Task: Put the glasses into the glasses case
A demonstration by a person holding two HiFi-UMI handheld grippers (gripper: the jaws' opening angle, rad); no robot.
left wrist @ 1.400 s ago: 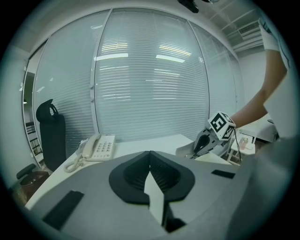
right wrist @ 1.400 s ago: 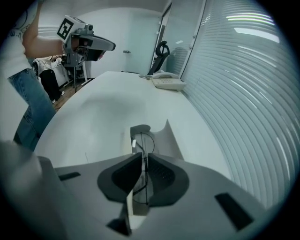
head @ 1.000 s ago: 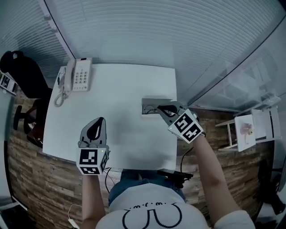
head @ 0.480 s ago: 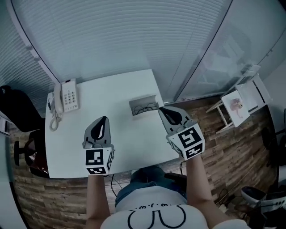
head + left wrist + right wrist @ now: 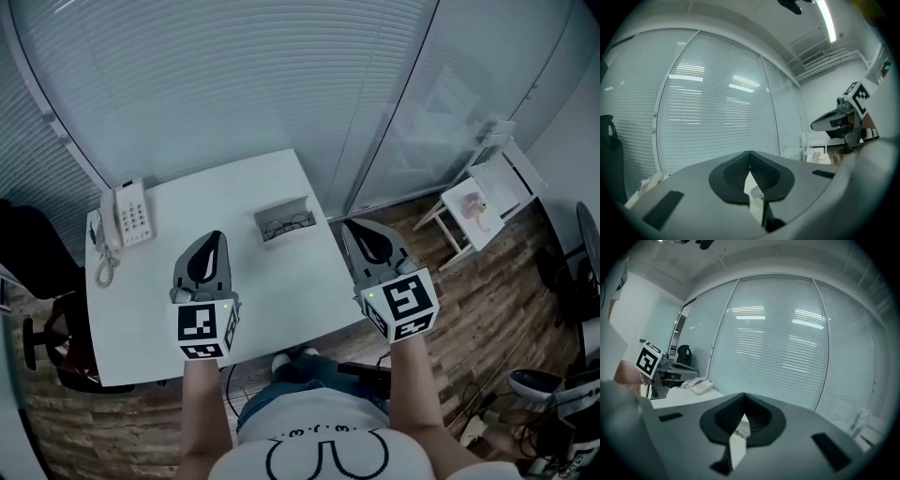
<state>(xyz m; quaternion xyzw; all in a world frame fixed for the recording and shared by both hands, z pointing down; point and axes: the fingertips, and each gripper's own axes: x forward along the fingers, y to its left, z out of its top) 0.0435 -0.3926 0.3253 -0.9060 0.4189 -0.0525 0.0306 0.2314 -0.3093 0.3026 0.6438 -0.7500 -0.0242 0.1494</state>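
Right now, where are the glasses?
Head view: the glasses lie inside the open glasses case near the white table's far right edge, ahead of and between the left gripper and right gripper.

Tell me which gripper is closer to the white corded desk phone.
Left. In the head view the left gripper hangs just right of the white corded desk phone. The right gripper is further right, beyond the open grey glasses case, by the table's right edge.

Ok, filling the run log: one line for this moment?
glasses: in case | left tool: shut, empty | right tool: shut, empty
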